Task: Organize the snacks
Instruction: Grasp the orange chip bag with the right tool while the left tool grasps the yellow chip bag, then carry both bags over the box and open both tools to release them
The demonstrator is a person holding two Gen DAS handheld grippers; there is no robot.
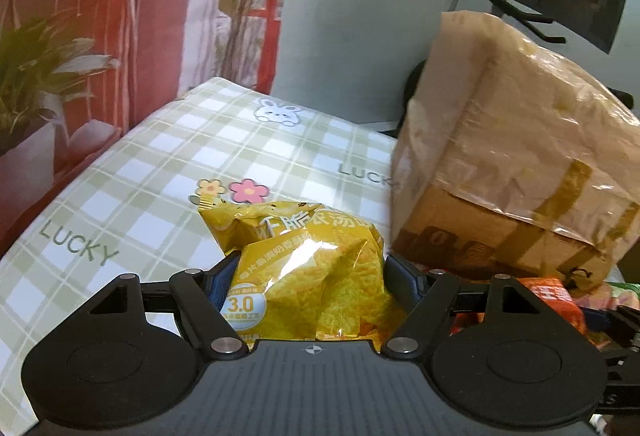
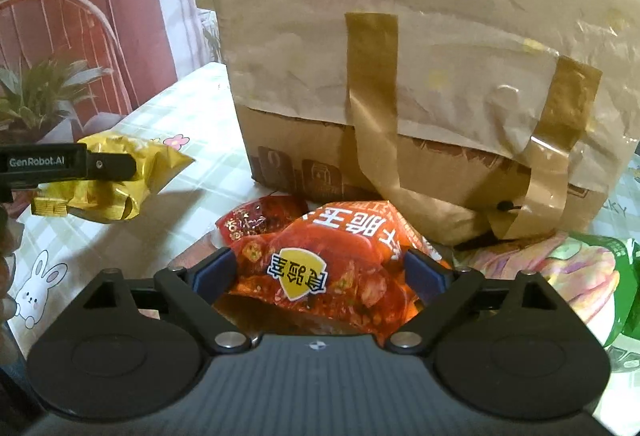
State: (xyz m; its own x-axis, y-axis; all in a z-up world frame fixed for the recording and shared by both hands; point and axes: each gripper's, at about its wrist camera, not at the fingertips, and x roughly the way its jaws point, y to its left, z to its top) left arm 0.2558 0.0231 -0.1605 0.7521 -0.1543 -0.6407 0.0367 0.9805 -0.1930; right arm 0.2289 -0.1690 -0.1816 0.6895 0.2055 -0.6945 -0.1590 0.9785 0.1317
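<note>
One taped cardboard box (image 2: 420, 75), partly wrapped in paper, is the largest item on the checked tabletop (image 1: 168, 155) and stands just behind the snack packs. The yellow snack bag (image 1: 316, 276) sits clenched between the jaws of the left gripper (image 1: 316, 280), held above the cloth to the box's left. The red snack bag (image 2: 320, 268) lies in front of the box between the released jaws of the right gripper (image 2: 320, 276), with a smaller red packet (image 2: 256, 222) and a green packet (image 2: 600, 276) beside it.

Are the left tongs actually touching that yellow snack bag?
Touching. In the left wrist view, both blue pads of the left tongs press the sides of the yellow bag, which fills the gap between them.
</note>
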